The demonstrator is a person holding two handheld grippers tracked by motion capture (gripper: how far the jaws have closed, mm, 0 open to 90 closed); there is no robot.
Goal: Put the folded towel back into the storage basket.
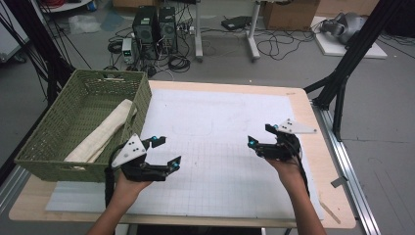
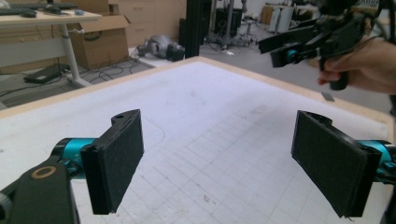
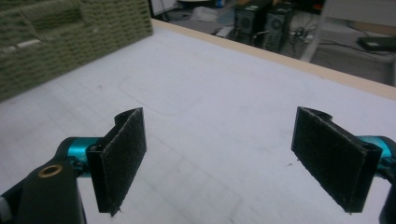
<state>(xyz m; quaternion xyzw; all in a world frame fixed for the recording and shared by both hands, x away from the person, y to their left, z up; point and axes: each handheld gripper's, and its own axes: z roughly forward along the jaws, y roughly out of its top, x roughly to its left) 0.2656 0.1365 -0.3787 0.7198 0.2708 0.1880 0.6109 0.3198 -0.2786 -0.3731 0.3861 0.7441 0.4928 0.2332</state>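
Note:
I hold my left gripper [image 1: 168, 151] low over the white gridded mat [image 1: 220, 176], just right of the green woven basket [image 1: 46, 147]. Its jaws stand wide apart with nothing between them, and the left gripper view [image 2: 217, 158] shows bare mat in the gap. My right gripper [image 1: 260, 135] hovers over the mat's right side and points toward the left one. It is open and empty too [image 3: 217, 158]. A rolled beige cloth [image 1: 103, 132] lies inside the basket. The left gripper view also catches the right gripper [image 2: 275, 51] in a hand at the upper right.
The basket wall [image 3: 56, 42] rises at the far left of the right gripper view. The wooden table edge [image 1: 313, 127] borders the mat on the right. Black stand legs [image 1: 342, 73] are beyond it. Computer towers [image 1: 154, 27] and cables sit on the floor behind the table.

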